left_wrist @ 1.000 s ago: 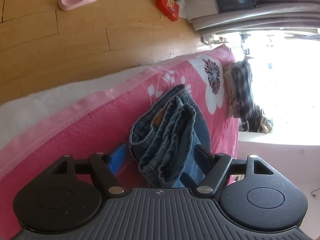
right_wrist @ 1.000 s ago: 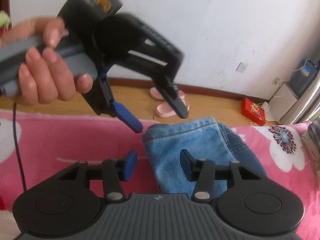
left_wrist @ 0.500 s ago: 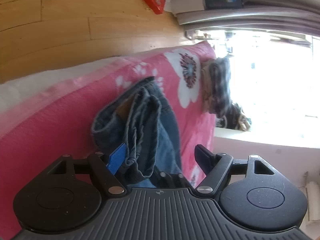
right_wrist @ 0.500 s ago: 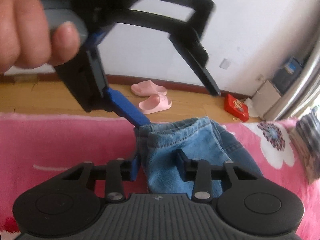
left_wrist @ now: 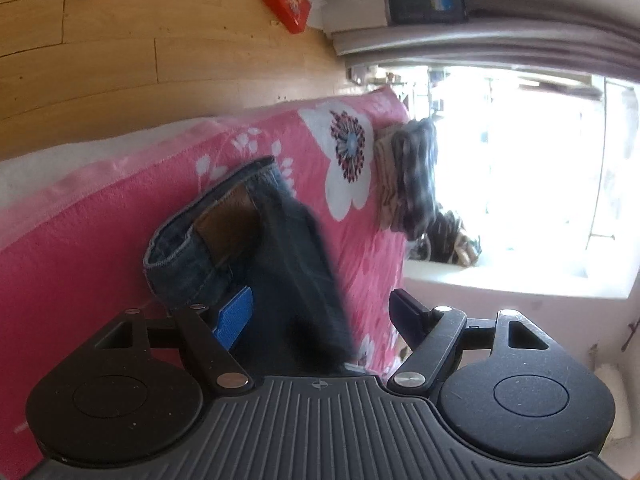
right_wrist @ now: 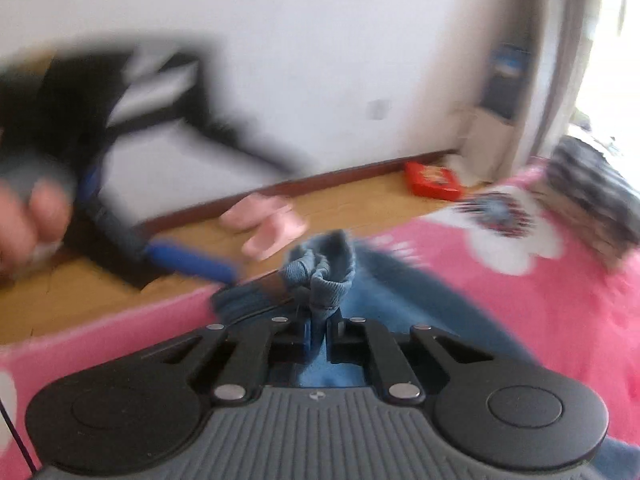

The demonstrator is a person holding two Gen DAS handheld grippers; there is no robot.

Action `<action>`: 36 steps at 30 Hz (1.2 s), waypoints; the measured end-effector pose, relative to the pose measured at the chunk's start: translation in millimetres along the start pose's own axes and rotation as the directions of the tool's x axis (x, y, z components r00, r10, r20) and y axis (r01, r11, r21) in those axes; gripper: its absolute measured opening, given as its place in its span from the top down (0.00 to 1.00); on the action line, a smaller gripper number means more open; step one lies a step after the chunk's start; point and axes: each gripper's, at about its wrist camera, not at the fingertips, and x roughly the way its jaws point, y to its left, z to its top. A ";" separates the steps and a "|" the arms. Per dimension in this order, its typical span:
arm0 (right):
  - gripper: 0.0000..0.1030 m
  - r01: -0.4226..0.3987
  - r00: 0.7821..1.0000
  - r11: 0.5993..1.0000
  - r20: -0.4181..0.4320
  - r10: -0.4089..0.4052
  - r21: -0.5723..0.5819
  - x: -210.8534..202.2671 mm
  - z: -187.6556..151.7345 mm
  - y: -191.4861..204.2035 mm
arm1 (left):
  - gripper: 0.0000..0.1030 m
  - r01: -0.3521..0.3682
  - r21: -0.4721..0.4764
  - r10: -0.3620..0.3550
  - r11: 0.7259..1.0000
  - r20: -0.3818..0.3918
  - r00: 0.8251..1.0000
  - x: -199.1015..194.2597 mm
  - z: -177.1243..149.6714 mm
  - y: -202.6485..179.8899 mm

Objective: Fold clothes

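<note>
**Jeans half-bundled on a pink bed, one claw pinching denim**

Nearest to us, our right gripper (right_wrist: 318, 344) has its jaws drawn almost together on a bunched wad of blue denim, which pokes up just beyond the fingertips. That denim belongs to the jeans (left_wrist: 256, 248), our landmark for everything else. Our left gripper (left_wrist: 320, 312) has its jaws spread wide; the jeans lie between and just past its fingers, but the fingers close on nothing that we can see. In the right view the same gripper shows as a blurred dark shape above and left of the jeans, held in a hand (right_wrist: 28, 220).

The jeans rest on the pink flowered blanket (left_wrist: 80, 264). They sit in a thick, layered bundle, waistband and brown leather patch facing up, and one part is lifted by the right claw. We judge the fold to be partway: the layers are stacked but loose and uneven, not a flat, squared packet. Smoothing and setting down seem to be left, though blur hides much of the cloth.

Left of the jeans in the left view, open blanket offers room to lay them flat. Just beyond that, the blanket's edge drops to the wooden floor (left_wrist: 120, 60), so the jeans lie near the bed's side. Past the jeans, well apart, a pile of folded clothes (left_wrist: 408, 176) sits by a bright window. Farther off on the floor lie pink slippers (right_wrist: 268, 228) and a red box (left_wrist: 288, 2).
</note>
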 end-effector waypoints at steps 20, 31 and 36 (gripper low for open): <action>0.93 0.159 0.983 0.900 -0.019 -0.183 -0.405 73.9 -27.3 72.1 | 0.27 -0.115 0.000 0.115 0.993 0.038 0.993 -10.6 15.3 18.9; 0.93 0.126 0.986 0.934 -0.060 -0.155 -0.334 58.9 -13.6 85.7 | 0.27 -0.144 0.015 0.144 0.989 0.032 0.989 -8.3 20.2 21.9; 0.93 0.128 0.986 0.944 -0.066 -0.154 -0.304 62.5 -4.8 84.6 | 0.27 -0.155 0.014 0.154 0.988 0.039 0.987 -10.3 20.3 23.0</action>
